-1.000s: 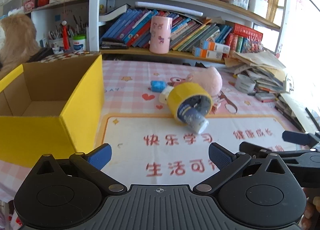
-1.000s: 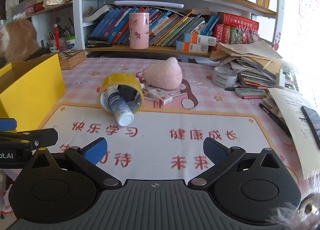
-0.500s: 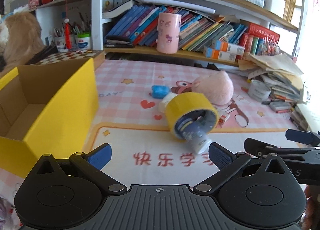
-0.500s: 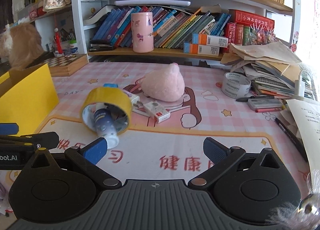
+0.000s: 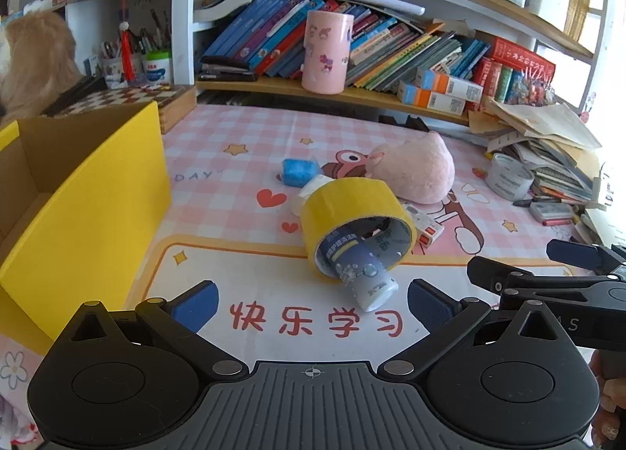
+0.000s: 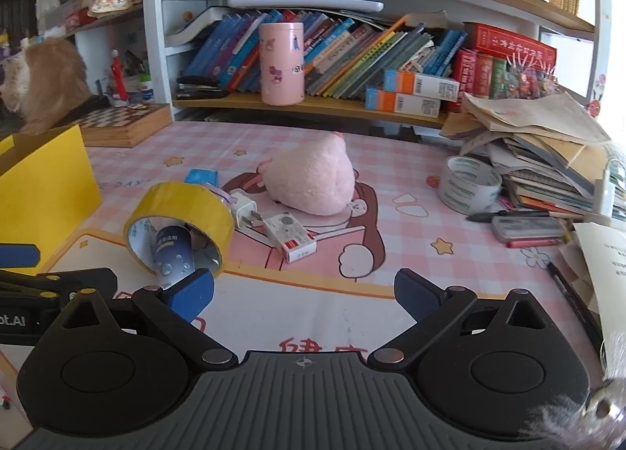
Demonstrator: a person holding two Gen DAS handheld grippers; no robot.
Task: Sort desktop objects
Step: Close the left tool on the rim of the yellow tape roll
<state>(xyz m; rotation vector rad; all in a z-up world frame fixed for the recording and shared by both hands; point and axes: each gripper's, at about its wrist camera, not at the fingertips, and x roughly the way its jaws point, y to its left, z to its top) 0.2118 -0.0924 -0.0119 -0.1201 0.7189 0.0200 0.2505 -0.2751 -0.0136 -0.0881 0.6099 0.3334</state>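
1. I am holding my left gripper [image 5: 311, 303] low over the desk mat [image 5: 313, 327] with its jaws spread wide and nothing between them; my right gripper [image 6: 304, 293] is equally wide and empty, hovering just beside it.

2. I am facing the clutter I mean to sort. The yellow tape roll [image 5: 354, 217] is lying tilted on the mat, and a small blue-printed bottle [image 5: 362, 274] is poking out through its hole toward me, the white cap nearest my left fingers.

3. Behind the roll I am seeing a white plug adapter [image 6: 243, 210], a small white box [image 6: 289, 237], a blue eraser-like block [image 5: 299, 171] and a pink plush toy [image 6: 313, 185], all close together.

4. The open yellow box [image 5: 84, 211] is standing to my left, well apart from the pile; I judge it the place things should go, and what I can see of its inside looks empty.

5. I judge I am in the approach step, with nothing picked yet.

6. Next, I think, my left gripper needs to straddle the bottle's cap end and close gently, since the round body may roll or drag the tape along.
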